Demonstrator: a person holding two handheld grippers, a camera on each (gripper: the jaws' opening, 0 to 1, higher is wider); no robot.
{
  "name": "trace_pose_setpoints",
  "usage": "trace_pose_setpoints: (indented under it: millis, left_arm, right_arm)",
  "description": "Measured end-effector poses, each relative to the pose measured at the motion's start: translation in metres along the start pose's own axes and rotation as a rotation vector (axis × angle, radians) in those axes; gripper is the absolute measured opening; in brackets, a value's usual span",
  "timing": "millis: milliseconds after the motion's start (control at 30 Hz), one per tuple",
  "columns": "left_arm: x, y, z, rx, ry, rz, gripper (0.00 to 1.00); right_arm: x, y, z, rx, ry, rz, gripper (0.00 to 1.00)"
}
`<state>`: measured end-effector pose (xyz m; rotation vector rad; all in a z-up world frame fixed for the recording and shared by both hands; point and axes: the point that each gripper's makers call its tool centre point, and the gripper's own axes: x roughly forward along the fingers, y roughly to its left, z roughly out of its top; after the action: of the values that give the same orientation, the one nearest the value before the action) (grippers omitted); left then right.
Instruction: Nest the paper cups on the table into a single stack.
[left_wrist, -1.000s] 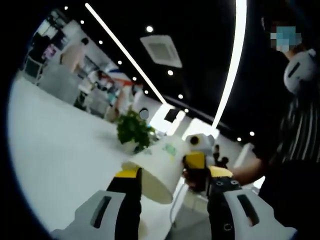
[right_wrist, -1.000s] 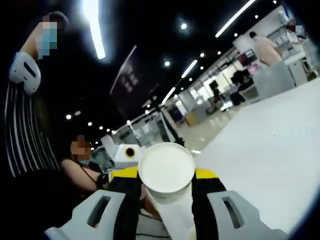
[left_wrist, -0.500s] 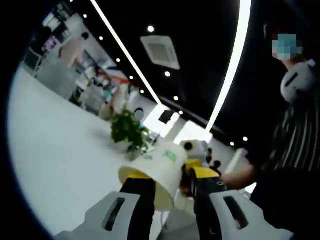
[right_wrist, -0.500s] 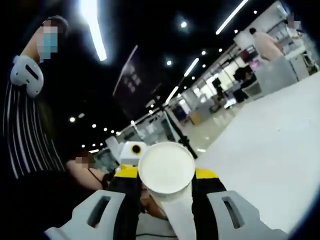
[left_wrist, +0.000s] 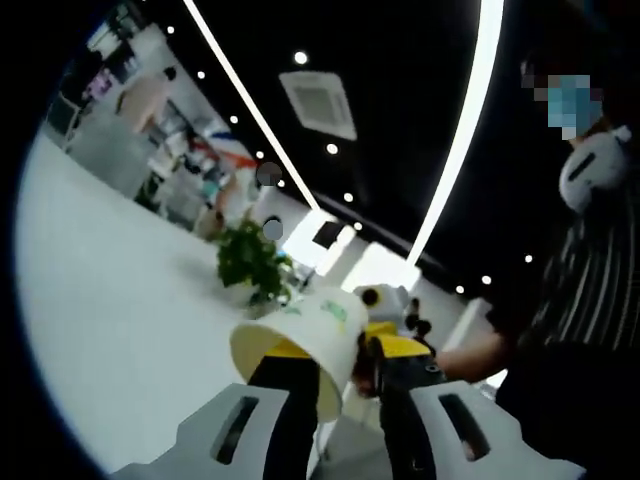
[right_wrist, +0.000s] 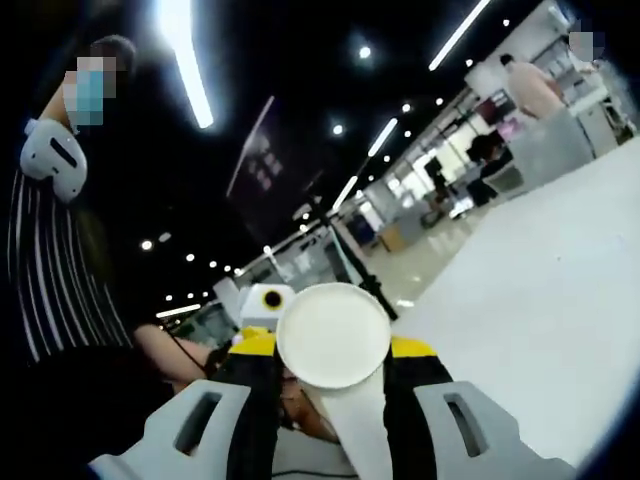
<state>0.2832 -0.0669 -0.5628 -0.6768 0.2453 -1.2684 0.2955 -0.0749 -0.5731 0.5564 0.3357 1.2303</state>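
Left gripper (left_wrist: 335, 395): jaws pinch a white paper cup with a green logo (left_wrist: 300, 345), held tilted in the air above the white table (left_wrist: 110, 300), its open mouth facing down toward the camera
Right gripper (right_wrist: 335, 390): jaws pinch a second white paper cup (right_wrist: 335, 345) by its wall, the flat base turned toward the camera
Meeting point: in the left gripper view the other gripper's yellow-topped jaws (left_wrist: 400, 350) sit just beside the logo cup's base, so the two cups are near each other, raised off the table
Step in hand, as I judge it: slide one cup into the other
How to do it well: bring both axes into line before pushing; lead with a base into an open mouth; keep the pinch light so the rim stays round; push straight, without twisting
Background: potted plant (left_wrist: 250, 262) on the table, well apart from the cups
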Motion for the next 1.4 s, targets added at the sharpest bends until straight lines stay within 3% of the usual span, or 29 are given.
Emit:
trace_pose_setpoints:
  millis: [500,633,1400]
  left_arm:
    - [-0.001,-0.003,-0.001,-0.005,0.009,-0.002,0.16]
    - [-0.007,0.0,0.001,0.016,0.009,0.013,0.11]
    - [-0.011,0.002,0.001,-0.064,0.004,0.005,0.06]
  right_arm:
    - [-0.003,0.001,-0.001,-0.002,-0.004,0.001,0.36]
    - [-0.003,0.002,-0.001,0.003,-0.003,0.008,0.36]
    - [-0.006,-0.001,-0.009,0.04,-0.003,0.01,0.36]
